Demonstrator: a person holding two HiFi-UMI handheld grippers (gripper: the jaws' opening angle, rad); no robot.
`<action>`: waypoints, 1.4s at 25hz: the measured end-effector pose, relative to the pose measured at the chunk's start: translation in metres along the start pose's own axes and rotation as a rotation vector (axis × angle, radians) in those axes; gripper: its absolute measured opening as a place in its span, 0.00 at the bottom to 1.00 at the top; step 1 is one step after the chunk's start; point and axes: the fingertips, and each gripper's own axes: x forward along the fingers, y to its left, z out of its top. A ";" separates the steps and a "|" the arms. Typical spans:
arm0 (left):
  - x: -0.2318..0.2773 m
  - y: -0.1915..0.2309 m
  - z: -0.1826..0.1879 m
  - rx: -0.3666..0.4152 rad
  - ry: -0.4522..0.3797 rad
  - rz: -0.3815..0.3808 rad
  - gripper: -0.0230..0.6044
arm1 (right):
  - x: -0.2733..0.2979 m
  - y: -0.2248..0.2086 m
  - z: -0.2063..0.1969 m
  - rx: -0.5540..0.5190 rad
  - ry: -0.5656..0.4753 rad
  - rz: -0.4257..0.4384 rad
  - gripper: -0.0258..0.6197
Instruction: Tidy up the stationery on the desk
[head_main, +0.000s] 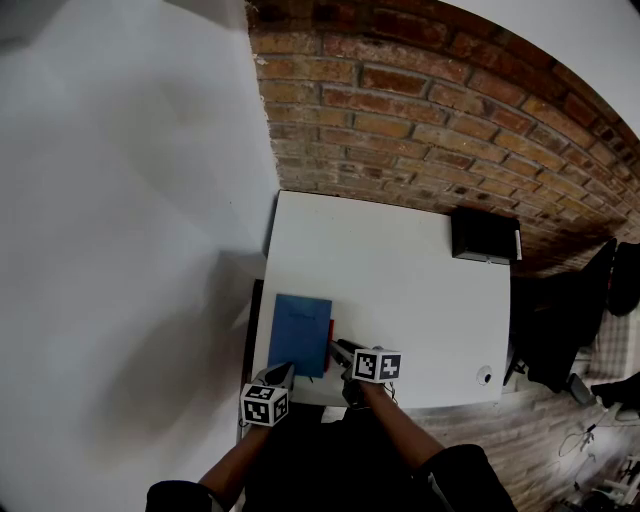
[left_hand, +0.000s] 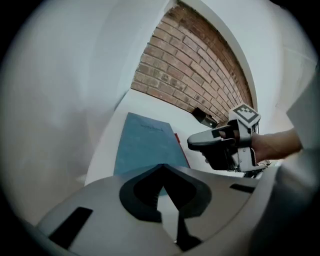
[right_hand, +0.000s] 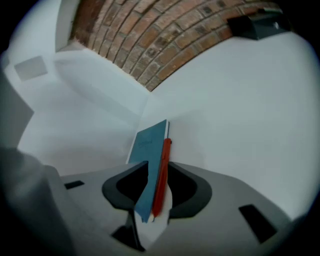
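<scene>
Blue notebook (head_main: 300, 335) lay at the desk's (head_main: 420, 290) near-left edge, red pen (right_hand: 161, 175) just beside its right side. Left gripper (left_hand: 161, 169) pressed together, empty; right gripper (head_main: 339, 348) spread astride pen and cover edge. Risk: closing could pinch both and drag the notebook.

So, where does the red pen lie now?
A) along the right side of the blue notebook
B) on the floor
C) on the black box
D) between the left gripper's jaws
A: the red pen lies on the desk, right beside the blue notebook's right edge.

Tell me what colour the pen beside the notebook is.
The pen is red, clearest in the right gripper view.
</scene>
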 end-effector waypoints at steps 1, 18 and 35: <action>0.000 0.000 0.000 0.000 0.001 -0.001 0.06 | 0.001 -0.002 0.006 -0.051 -0.021 -0.041 0.25; -0.002 0.010 -0.007 -0.036 0.009 0.023 0.06 | 0.024 -0.010 0.024 -0.050 0.023 -0.109 0.10; 0.007 0.004 -0.004 -0.035 0.019 0.013 0.06 | 0.011 -0.018 0.009 -0.002 0.066 -0.075 0.09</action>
